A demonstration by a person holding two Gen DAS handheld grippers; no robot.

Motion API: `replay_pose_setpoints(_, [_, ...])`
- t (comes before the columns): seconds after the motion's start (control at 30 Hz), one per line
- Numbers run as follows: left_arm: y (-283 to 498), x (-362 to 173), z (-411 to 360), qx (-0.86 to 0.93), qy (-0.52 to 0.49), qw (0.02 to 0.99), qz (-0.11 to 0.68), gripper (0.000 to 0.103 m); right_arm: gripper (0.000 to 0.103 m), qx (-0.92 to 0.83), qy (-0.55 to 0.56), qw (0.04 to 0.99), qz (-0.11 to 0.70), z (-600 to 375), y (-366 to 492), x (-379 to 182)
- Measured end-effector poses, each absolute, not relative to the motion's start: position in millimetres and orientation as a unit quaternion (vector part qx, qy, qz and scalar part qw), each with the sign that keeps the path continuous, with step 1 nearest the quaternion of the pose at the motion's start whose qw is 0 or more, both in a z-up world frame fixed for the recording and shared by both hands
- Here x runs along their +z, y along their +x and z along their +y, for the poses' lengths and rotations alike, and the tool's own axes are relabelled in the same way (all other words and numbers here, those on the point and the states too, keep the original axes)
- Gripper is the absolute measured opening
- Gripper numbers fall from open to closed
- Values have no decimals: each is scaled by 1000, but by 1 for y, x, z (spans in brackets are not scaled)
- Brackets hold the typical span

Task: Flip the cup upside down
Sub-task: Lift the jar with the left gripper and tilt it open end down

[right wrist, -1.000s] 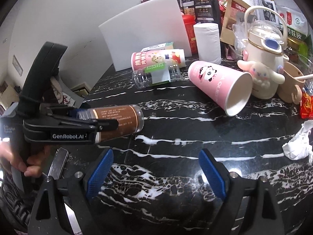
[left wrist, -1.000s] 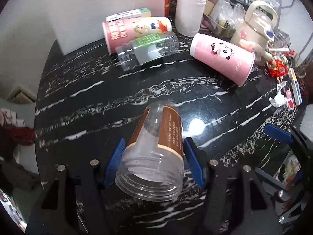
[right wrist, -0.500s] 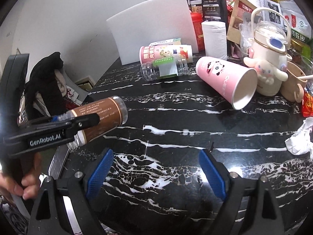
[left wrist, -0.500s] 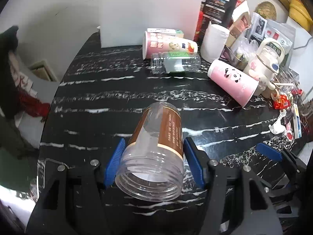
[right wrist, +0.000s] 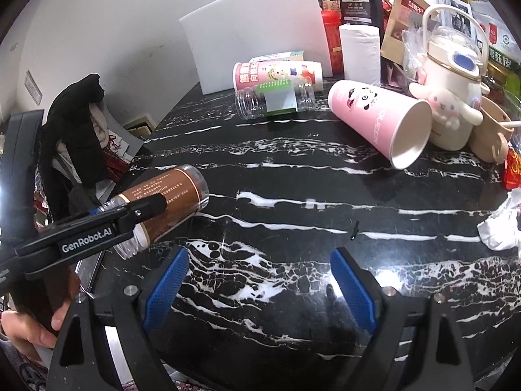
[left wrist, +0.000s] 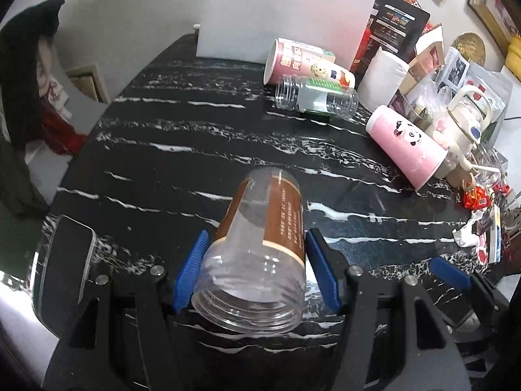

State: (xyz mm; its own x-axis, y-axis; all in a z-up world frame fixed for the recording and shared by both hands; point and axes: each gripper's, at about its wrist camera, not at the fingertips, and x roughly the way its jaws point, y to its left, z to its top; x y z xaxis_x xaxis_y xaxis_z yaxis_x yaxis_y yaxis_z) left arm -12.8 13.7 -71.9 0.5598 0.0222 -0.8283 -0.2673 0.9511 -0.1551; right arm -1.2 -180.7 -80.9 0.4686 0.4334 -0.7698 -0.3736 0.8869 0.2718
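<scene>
My left gripper is shut on a clear plastic cup with a brown label. The cup's open threaded mouth faces the camera and its closed base points away and up, above the black marble table. In the right wrist view the same cup shows at the left, tilted with its base up to the right, held in the left gripper above the table's left edge. My right gripper is open and empty over the table's near edge.
A pink panda paper cup lies on its side at the right. A clear bottle and a pink printed cup lie at the back by a white board. A kettle, paper roll and crumpled paper crowd the right. A phone lies at the left edge.
My left gripper has lifted and tilted the cup, so its base points higher and it has moved toward the table's left edge. The right gripper has stayed open, nearly still.
</scene>
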Motion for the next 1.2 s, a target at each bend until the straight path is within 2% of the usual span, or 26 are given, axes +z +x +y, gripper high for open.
replay_pose_setpoints(0.17, [-12, -76, 7, 96, -136, 875, 455, 61, 89, 234, 32, 855, 461, -181, -1, -84])
replay_pose_setpoints(0.53, [-7, -101, -4, 84, -139, 857, 489, 60, 89, 223, 31, 853, 471, -185, 1, -93])
replay_pose_setpoints(1.03, [-3, -100, -3, 70, -142, 850, 503, 62, 89, 218, 27, 855, 469, -186, 5, -94])
replay_pose_setpoints(1.2, [-7, -86, -5, 68, -128, 854, 500, 75, 89, 214, 28, 859, 465, -187, 4, -86])
